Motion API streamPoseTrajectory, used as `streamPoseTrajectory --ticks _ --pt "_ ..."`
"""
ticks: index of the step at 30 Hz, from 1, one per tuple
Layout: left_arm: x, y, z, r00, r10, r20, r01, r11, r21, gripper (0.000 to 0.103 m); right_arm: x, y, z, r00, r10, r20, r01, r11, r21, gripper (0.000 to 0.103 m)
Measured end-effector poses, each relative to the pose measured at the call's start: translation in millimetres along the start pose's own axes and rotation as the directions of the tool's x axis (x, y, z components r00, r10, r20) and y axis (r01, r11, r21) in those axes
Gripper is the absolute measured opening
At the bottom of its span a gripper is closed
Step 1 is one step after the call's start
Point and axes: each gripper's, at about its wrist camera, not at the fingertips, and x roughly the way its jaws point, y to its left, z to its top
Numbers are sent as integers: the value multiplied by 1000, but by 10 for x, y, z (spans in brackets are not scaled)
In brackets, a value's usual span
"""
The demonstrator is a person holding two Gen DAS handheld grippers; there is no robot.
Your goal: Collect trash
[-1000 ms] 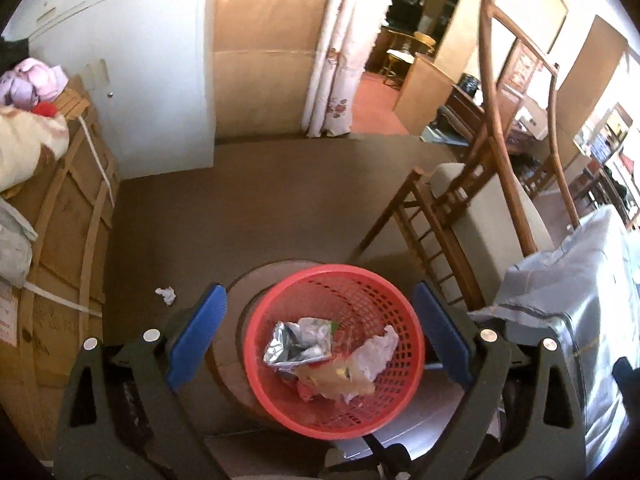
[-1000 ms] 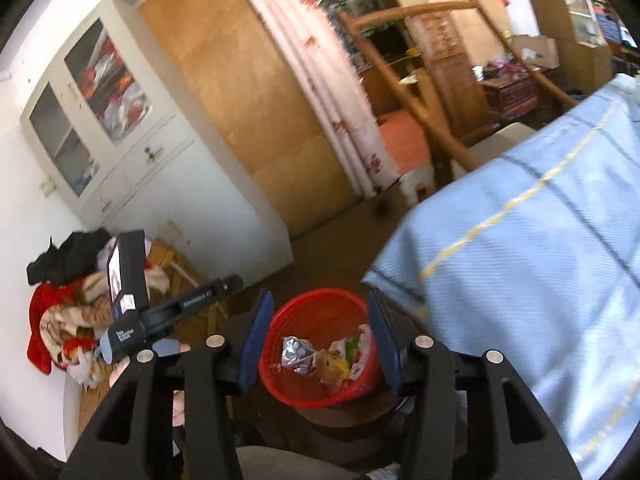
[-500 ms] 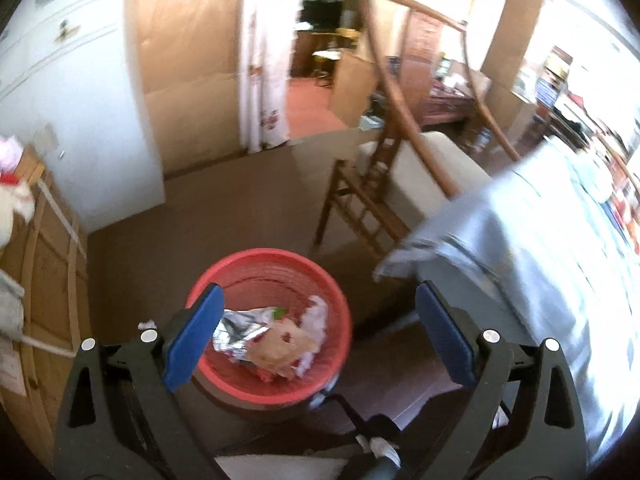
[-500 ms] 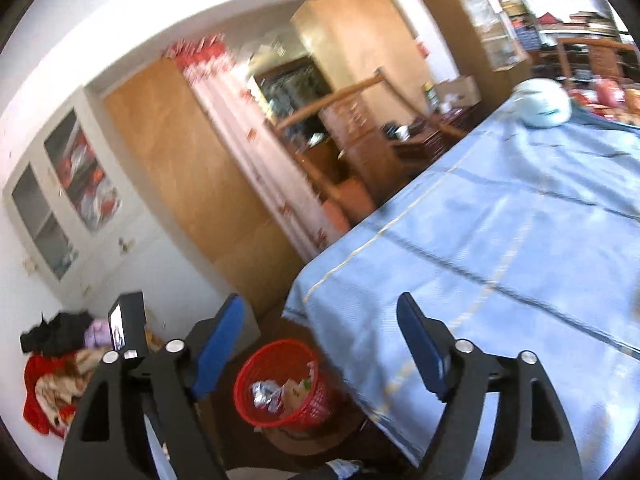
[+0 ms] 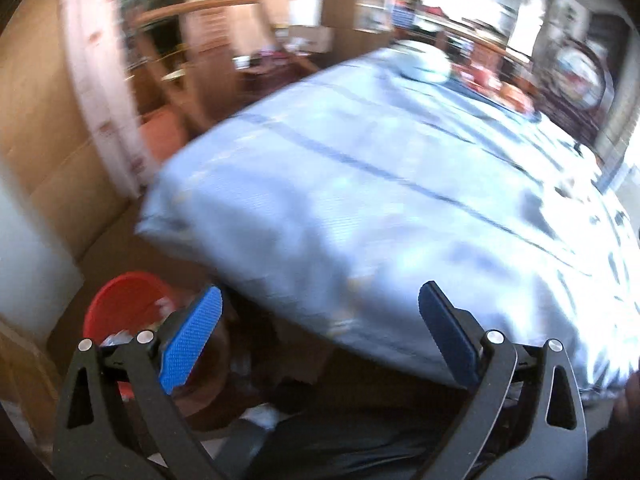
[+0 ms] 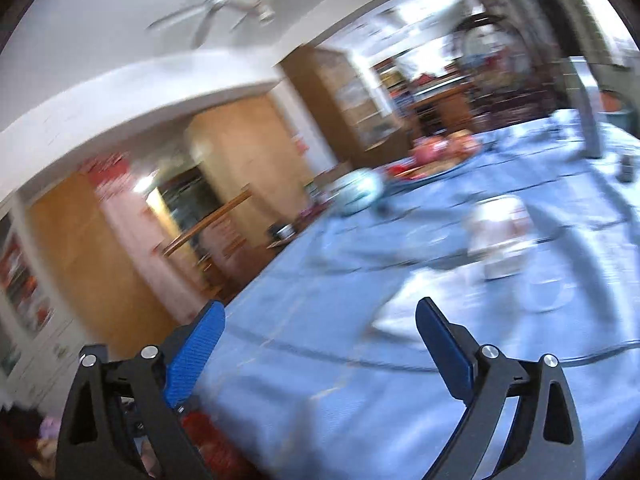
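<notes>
Both views are pretty blurry. Left tongs (image 5: 320, 312) spread wide with nothing between them, red trash basket (image 5: 120, 300) low on the floor just behind the left pad, beside the blue-clothed counter (image 5: 360, 200). Right tongs (image 6: 320, 328) are opening, empty, over the counter, with a white container (image 6: 500, 236) further back.

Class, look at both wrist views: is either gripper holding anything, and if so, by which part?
Nothing is held. The left gripper is open and empty; the right gripper is empty too, its jaws opening over the blue tablecloth.
</notes>
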Motion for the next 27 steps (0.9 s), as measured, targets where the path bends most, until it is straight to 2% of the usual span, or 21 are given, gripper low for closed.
streamPoseTrajectory --ticks 2,4,8,9,14,16,18,22,27 --pt "80 -250 82 999 -46 -14 47 998 48 96 -108 -243 55 997 -74 36 73 997 24 96" --pt "167 -543 181 995 -95 -36 98 990 103 96 -179 -464 108 982 -173 70 170 985 39 97" --pt "317 -1191 324 981 -181 -74 193 959 207 96 -231 -839 153 959 -273 81 268 961 68 97" --pt "373 -1394 374 975 -206 -86 221 945 241 96 -233 -938 163 957 -279 79 272 958 89 97" --pt "593 -2112 474 964 -242 -114 267 888 374 96 -201 -1279 154 957 -288 48 275 945 177 98" --pt "645 -2343 488 963 -249 -107 271 864 424 96 -183 -1364 158 971 -239 32 227 951 211 98" --pt "733 -2519 527 963 -246 -105 267 849 456 96 -158 -1362 158 971 -237 20 227 948 222 98" --pt "925 -2713 603 954 -257 -154 299 840 452 96 -67 -1355 127 978 -205 -36 208 954 218 98" --pt "1197 -2784 659 936 -260 -239 340 846 410 96 -65 -1422 114 980 -193 -49 199 940 277 98"
